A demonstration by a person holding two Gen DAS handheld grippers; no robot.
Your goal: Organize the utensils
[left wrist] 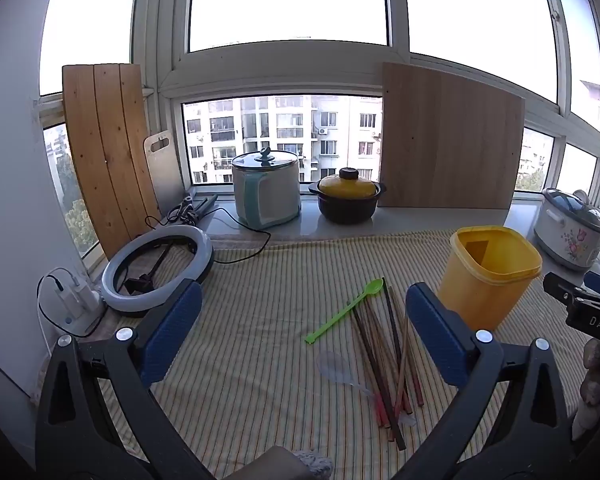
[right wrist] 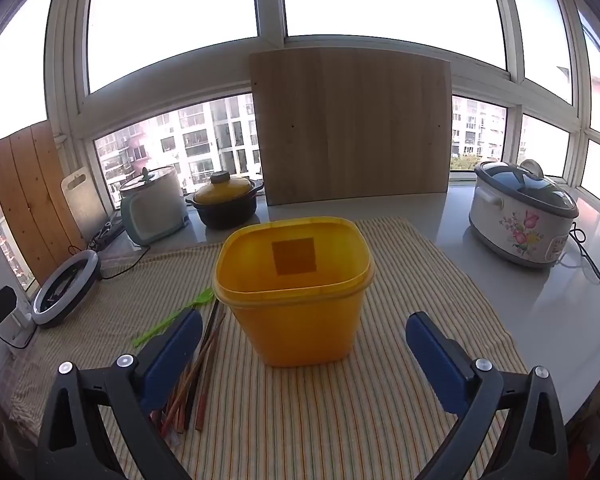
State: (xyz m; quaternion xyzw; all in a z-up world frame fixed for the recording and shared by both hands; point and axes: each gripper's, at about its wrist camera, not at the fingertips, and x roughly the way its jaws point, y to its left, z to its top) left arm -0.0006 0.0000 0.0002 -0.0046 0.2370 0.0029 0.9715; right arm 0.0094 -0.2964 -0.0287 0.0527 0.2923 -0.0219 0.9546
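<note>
Between the wide-open fingers of my right gripper (right wrist: pixel 304 354), just ahead, stands the yellow tub (right wrist: pixel 296 292) on the striped cloth (right wrist: pixel 400 280). My left gripper (left wrist: pixel 304 332) is wide open too, holding nothing. Ahead of it, toward its right finger, lie the chopsticks (left wrist: pixel 384 364), the green spoon (left wrist: pixel 342 312) and a clear spoon (left wrist: pixel 338 368).

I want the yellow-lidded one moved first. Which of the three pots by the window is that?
The black pot, the middle one: low and dark, with a yellow domed lid. The tall pot left of it has a glass lid; the floral cooker sits far right.
</note>
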